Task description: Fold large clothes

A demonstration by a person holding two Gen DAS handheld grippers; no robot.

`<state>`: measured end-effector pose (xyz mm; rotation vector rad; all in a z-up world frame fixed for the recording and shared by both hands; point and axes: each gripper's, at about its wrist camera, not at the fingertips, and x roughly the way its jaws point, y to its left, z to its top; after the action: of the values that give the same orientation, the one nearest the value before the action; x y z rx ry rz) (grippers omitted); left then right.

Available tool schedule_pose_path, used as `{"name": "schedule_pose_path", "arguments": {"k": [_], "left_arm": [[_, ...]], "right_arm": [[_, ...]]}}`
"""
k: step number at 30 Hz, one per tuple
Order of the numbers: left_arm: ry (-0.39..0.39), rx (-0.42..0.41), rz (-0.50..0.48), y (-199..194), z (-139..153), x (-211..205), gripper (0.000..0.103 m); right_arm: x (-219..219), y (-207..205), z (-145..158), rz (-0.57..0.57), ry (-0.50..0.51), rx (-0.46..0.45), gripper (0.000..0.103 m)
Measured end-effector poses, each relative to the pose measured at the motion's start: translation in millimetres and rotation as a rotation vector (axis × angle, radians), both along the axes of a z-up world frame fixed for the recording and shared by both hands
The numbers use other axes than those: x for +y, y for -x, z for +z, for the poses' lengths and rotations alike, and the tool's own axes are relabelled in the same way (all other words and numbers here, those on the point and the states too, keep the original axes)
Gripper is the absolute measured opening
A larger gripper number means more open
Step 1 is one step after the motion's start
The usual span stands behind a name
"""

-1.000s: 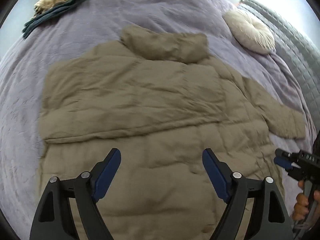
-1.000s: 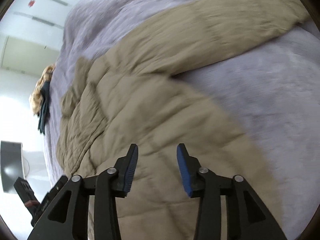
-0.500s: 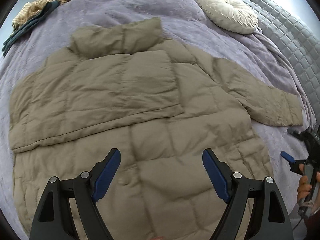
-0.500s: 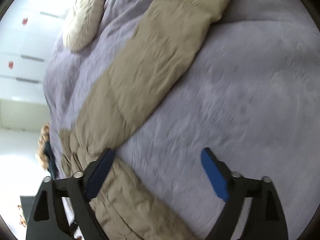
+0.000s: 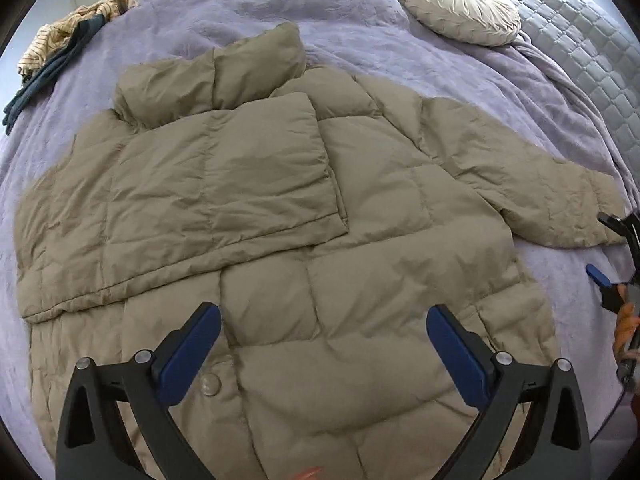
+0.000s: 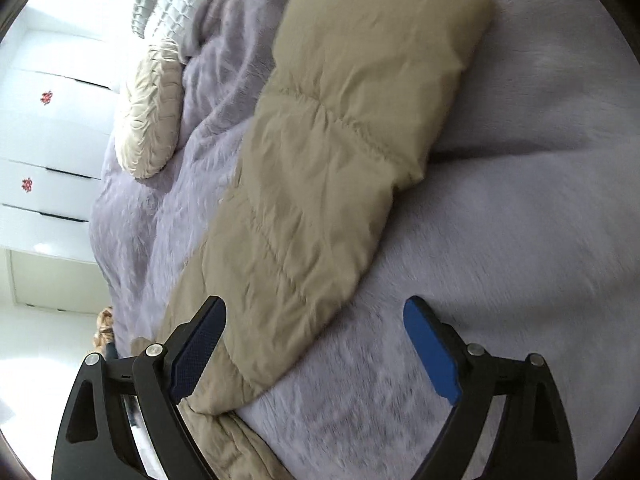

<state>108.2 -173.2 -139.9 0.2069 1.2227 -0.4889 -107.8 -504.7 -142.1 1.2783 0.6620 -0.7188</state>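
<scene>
A tan puffer jacket (image 5: 280, 208) lies flat on the purple bedspread (image 5: 360, 28), collar at the far side. Its left sleeve is folded across the chest; its right sleeve (image 5: 532, 192) stretches out to the right. My left gripper (image 5: 320, 340) is open and empty, hovering above the jacket's lower front. My right gripper (image 6: 316, 344) is open and empty, just above the spread beside the outstretched sleeve (image 6: 340, 152), near its cuff end. The right gripper also shows in the left wrist view (image 5: 616, 252) at the right edge.
A round cream cushion (image 5: 456, 4) lies at the far right, also seen in the right wrist view (image 6: 148, 108). A grey quilted headboard (image 5: 592, 56) runs along the right. A pile of striped and dark clothes (image 5: 60, 52) lies at the far left corner.
My right gripper has opened wide and swung from over the jacket body toward the outstretched sleeve's cuff. My left gripper has shifted so the jacket sits more centred below it.
</scene>
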Motion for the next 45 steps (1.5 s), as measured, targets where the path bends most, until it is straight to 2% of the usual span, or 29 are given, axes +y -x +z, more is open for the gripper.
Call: {"name": "schedule_pose_path", "arguments": {"k": [7,13,16,18,19,20,21,23,25,29,33,38,40,45], "left_arm": [[-0.029,-0.007,0.009,-6,-3,-6,0.103],[-0.017,-0.011,0.025,-15,0,-6,0.103],[-0.005,0.024,0.011,-18,-4,-6,0.103],[0.0,0.026,0.024,-19,-3,-3,0.103],[-0.002,0.02,0.034,-19,-2,-2,0.103],[-0.005,0.015,0.042,-21,-1,0,0.103],[-0.007,0.011,0.048,-21,0,1,0.103],[-0.024,-0.008,0.061,-24,2,5,0.103],[-0.036,-0.02,0.071,-28,4,9,0.103],[-0.047,-0.017,0.108,-41,5,28,0.103],[-0.072,-0.025,0.163,-54,9,53,0.103],[-0.084,-0.049,0.219,-65,15,87,0.103],[-0.085,-0.058,0.246,-69,17,103,0.103],[-0.074,-0.042,0.315,-79,14,142,0.103]], "right_arm": [[-37,1,-13,-0.122,-0.094,-0.175,0.093],[-53,-20,-7,-0.108,-0.078,-0.218,0.092],[-55,-27,-5,-0.095,-0.103,-0.228,0.09],[-56,-31,-11,-0.109,-0.163,-0.217,0.074],[-57,-32,-13,-0.119,-0.185,-0.208,0.057],[-57,-32,-18,-0.139,-0.219,-0.205,0.046],[-57,-31,-22,-0.156,-0.241,-0.218,0.041],[-56,-34,-24,-0.168,-0.268,-0.253,0.012],[-52,-42,-16,-0.143,-0.246,-0.26,0.01],[-36,-79,15,0.009,-0.17,-0.276,0.009],[-3,-136,58,0.208,-0.043,-0.264,0.009],[74,-220,104,0.486,0.137,-0.219,0.009],[122,-257,119,0.632,0.237,-0.191,0.009],[228,-318,123,0.913,0.412,-0.113,0.009]]}}
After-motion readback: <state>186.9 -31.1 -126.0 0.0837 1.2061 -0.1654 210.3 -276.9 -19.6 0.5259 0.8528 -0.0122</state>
